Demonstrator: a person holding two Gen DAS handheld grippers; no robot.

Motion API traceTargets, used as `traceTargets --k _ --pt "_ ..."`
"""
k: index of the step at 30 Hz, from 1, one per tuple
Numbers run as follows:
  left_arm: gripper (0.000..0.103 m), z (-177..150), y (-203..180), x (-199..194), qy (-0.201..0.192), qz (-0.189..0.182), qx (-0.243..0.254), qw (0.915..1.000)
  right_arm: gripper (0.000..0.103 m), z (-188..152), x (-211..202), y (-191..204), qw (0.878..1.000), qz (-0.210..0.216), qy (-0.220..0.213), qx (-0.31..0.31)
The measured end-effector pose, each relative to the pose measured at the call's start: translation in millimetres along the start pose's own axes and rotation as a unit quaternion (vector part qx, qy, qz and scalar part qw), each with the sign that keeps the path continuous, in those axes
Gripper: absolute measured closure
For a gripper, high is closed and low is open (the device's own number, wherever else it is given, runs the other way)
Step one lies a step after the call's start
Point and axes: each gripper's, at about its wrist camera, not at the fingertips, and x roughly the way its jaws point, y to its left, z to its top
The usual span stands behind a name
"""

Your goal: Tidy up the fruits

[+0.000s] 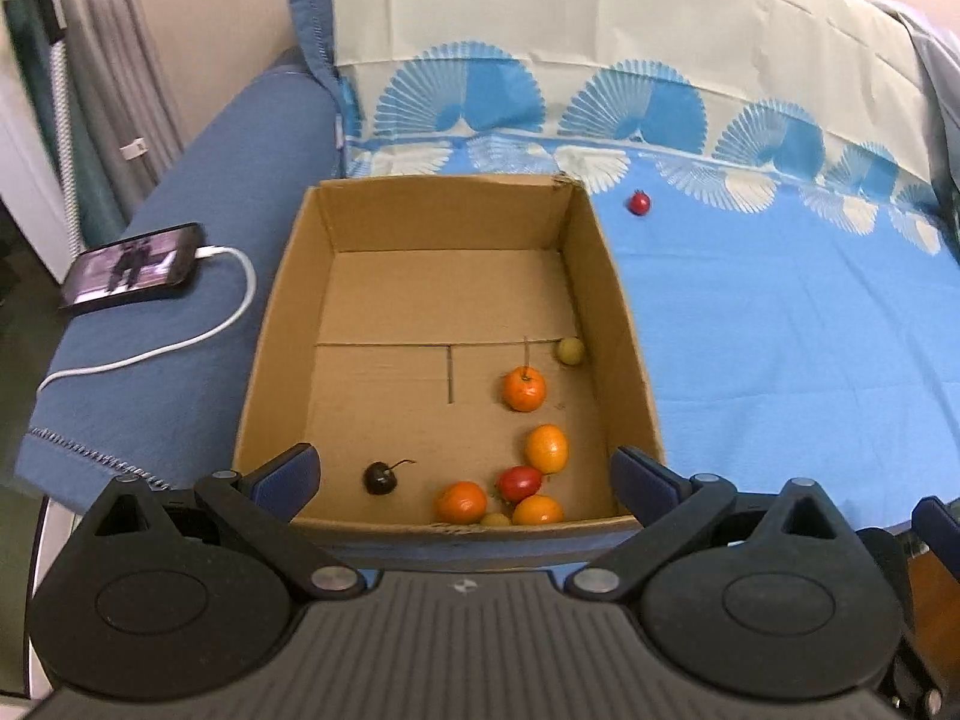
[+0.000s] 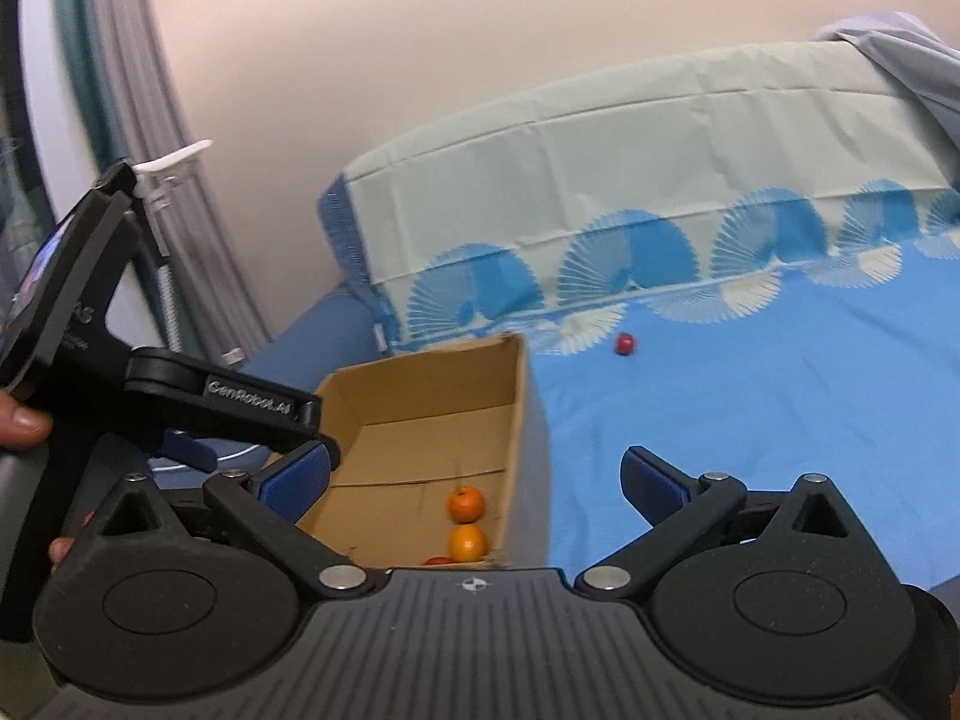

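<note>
An open cardboard box (image 1: pixel 606 276) sits on the blue bed sheet and holds several fruits: oranges (image 1: pixel 524 389), a red fruit (image 1: pixel 519 482), a dark cherry (image 1: pixel 380 477) and a small yellow-green fruit (image 1: pixel 570 351). One small red fruit (image 1: pixel 639 202) lies on the sheet beyond the box's far right corner; it also shows in the right wrist view (image 2: pixel 624 344). My left gripper (image 1: pixel 465 483) is open and empty over the box's near edge. My right gripper (image 2: pixel 477 483) is open and empty, above the box's (image 2: pixel 516 402) right wall, with the left gripper's body at its left.
A phone (image 1: pixel 129 267) on a white charging cable (image 1: pixel 180 342) lies on the dark blue blanket left of the box. A pillow with a blue fan pattern (image 1: pixel 570 48) stands behind the box. Curtains and a wall are at the far left.
</note>
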Motion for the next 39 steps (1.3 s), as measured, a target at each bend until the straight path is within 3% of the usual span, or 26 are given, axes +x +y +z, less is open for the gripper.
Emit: traceTargets --k 12,19,28,35,39 --pt "0.000 -35.5 46.0 -31.1 -0.021 0.014 -0.043 0.9987 0.001 -0.3 1.6 32.0 0.998 0.027 0.011 -0.056" --pt "0.000 -48.1 59.2 -39.8 -0.021 0.014 -0.048 0.9985 0.001 37.4 29.9 18.8 0.995 0.030 0.088 -0.049" --pt "0.000 -59.2 76.3 -29.3 -0.017 0.020 -0.040 0.9989 0.001 39.1 42.5 31.1 0.994 0.001 0.093 -0.063" --pt "0.000 -42.5 86.4 -17.9 -0.027 0.029 -0.038 0.9985 0.001 45.1 46.0 40.7 0.992 -0.004 0.056 -0.115" --pt "0.000 -32.2 85.9 -8.7 -0.027 0.035 -0.032 0.9985 0.001 54.6 65.0 32.5 0.993 0.002 0.067 -0.098"
